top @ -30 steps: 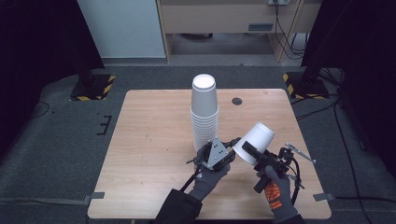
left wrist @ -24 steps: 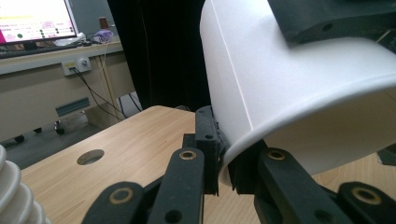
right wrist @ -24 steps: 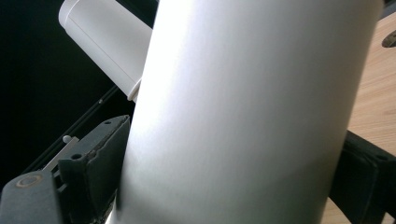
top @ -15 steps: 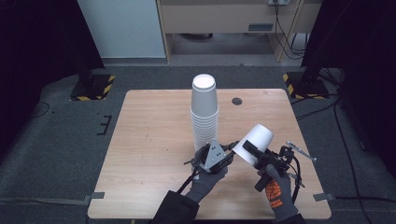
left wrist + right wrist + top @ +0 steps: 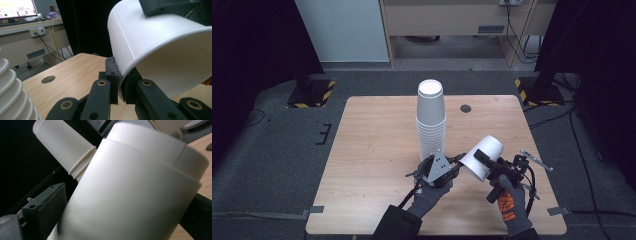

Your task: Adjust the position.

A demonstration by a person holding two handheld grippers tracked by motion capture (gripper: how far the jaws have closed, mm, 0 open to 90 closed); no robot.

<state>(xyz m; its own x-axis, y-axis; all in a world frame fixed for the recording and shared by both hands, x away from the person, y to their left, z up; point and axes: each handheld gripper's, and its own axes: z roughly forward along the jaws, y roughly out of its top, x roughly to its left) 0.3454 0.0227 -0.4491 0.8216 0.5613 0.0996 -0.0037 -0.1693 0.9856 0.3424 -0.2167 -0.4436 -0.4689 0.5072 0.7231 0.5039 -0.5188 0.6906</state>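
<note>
While both clamp one paper cup [image 5: 482, 157], left hand-held gripper [image 5: 120, 86] pinching rim, right hand-held gripper [image 5: 486, 161] gripping body

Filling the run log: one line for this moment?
left hand-held gripper: shut on cup rim | right hand-held gripper: holds cup | stack: upright

The stack of cups [image 5: 431, 120] stands upright on the table [image 5: 372, 150], about midway across it. Behind it and to its right, a hole [image 5: 466, 108] sits in the tabletop near the far edge. My left gripper [image 5: 451, 167] is just in front of the stack, at its foot. To the right of that, off the tabletop, the single cup [image 5: 482, 157] lies tilted between my two grippers, with my right gripper [image 5: 486, 161] on its right side, toward the near right corner.
</note>
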